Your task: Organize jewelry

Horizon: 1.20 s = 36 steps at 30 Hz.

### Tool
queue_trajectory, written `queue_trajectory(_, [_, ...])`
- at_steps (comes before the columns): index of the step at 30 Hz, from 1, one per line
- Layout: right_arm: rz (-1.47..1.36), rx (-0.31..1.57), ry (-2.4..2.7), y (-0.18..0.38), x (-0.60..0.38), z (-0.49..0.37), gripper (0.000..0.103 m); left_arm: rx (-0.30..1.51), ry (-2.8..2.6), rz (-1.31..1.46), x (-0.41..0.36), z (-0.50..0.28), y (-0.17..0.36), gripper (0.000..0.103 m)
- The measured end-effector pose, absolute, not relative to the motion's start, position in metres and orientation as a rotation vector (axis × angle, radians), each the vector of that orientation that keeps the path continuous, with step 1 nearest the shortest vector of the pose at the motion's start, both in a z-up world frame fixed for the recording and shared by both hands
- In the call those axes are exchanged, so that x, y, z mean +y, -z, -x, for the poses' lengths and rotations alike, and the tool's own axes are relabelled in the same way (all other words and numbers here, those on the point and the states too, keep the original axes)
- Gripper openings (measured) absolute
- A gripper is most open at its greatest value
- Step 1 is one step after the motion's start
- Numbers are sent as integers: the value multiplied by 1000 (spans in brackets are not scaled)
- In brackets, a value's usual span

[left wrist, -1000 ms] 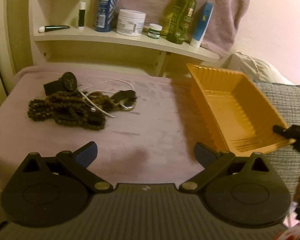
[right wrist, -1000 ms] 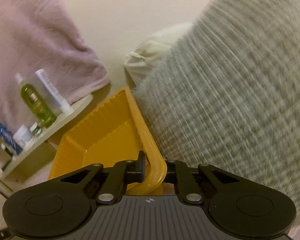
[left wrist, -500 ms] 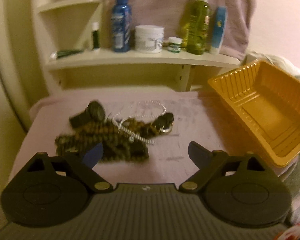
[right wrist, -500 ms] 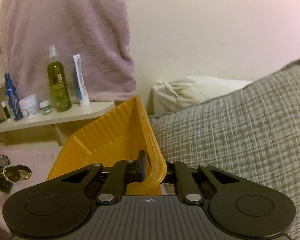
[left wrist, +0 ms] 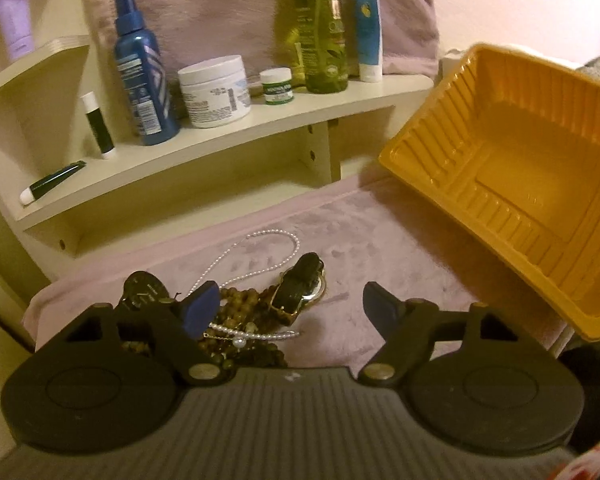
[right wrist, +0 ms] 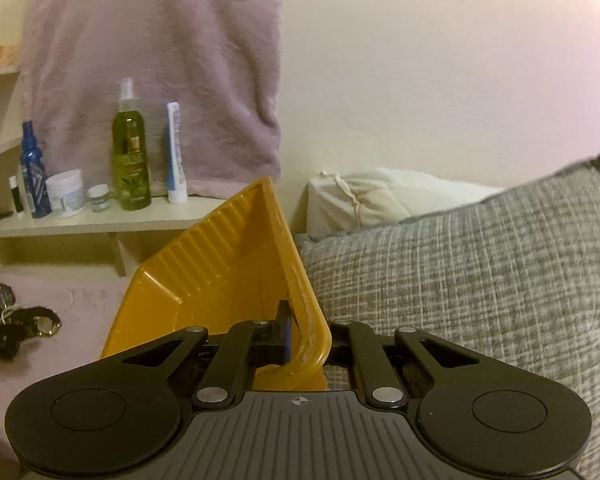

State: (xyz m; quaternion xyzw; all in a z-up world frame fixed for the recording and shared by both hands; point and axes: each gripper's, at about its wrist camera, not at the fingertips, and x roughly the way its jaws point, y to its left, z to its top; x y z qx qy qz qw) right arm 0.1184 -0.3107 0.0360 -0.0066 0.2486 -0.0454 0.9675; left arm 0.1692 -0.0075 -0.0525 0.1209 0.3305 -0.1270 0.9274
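A tangled pile of jewelry (left wrist: pixel 256 312) lies on the pink cloth: brown bead strands, a pearl necklace (left wrist: pixel 260 256) and a black watch (left wrist: pixel 300 284). My left gripper (left wrist: pixel 290 304) is open, low over the pile, its left finger above the beads. My right gripper (right wrist: pixel 300 336) is shut on the rim of the empty yellow tray (right wrist: pixel 228 264), holding it tilted above the cloth's right side. The tray (left wrist: pixel 512 168) also shows in the left wrist view. The pile shows at the left edge of the right wrist view (right wrist: pixel 16 328).
A cream shelf (left wrist: pixel 220 140) behind the cloth holds several bottles, jars and tubes. A pink towel (right wrist: pixel 160 60) hangs on the wall. A grey woven pillow (right wrist: pixel 480 280) and a white cushion (right wrist: pixel 380 200) lie to the right.
My left gripper has moved forward and down until the pile sits between its fingers. My right gripper has lifted and swung the tray left, tilting it over the cloth.
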Motion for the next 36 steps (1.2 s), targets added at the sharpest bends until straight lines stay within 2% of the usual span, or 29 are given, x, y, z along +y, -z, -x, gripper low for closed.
queue_trajectory(16, [84,487,96,-38,-285,-115,9,697,290,-319,-10,-182,59,30])
queue_trajectory(18, [81,487,97,-38,-286,-115,9,712,287,-313,-9,-184,60,17])
queue_trajectory(36, [59,481,83,-38,-284,-113,9,673,360,-128,-32,-183,3,14])
